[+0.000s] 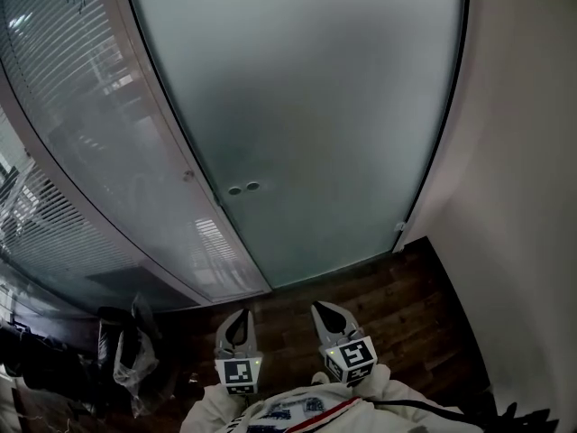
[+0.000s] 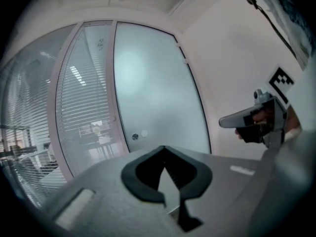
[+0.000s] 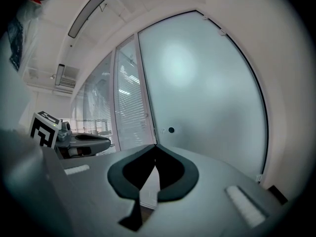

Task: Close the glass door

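The tall frosted glass door (image 1: pixel 306 106) stands straight ahead, apart from left tongs (image 1: pixel 239 316) and right tongs (image 1: pixel 326 309), both pinched together, empty.

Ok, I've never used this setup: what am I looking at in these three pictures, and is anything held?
There is no robot arm: a person holds a two-jaw gripper in each hand. The head view comes from a camera on the person's head, looking steeply down: the left gripper and right gripper point toward a frosted glass door, above a dark wooden floor. The two gripper views come from cameras riding on each gripper, looking along its own jaws. In both, the jaws are closed tip to tip with nothing between them, so nothing is held. Left of the door stands a glass partition with blinds; right of it, a white wall. Neither gripper touches the door.
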`<act>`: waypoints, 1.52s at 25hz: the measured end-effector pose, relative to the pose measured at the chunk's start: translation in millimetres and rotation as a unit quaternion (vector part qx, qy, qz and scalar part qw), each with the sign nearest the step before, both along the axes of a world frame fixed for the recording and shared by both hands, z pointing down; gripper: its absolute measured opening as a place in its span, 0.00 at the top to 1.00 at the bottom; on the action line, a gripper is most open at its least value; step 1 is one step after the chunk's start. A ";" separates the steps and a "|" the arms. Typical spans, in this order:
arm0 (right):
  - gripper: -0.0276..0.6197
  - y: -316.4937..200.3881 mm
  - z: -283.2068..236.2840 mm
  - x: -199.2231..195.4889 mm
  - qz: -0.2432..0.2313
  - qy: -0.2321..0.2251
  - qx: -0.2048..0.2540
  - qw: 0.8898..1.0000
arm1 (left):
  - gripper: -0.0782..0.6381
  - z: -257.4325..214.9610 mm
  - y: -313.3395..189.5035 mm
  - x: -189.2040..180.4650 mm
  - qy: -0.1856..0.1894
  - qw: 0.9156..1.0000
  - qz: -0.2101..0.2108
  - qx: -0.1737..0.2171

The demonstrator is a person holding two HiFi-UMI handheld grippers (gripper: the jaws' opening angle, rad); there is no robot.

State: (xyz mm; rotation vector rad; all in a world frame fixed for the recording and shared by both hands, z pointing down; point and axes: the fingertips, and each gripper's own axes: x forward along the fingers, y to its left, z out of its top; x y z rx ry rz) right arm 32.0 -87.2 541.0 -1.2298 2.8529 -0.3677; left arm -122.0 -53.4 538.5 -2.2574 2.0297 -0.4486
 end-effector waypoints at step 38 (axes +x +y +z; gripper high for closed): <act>0.95 329.7 -3.9 42.2 -0.017 0.056 0.004 0.998 | 0.89 14.2 334.1 58.1 0.062 0.998 -0.003 -0.003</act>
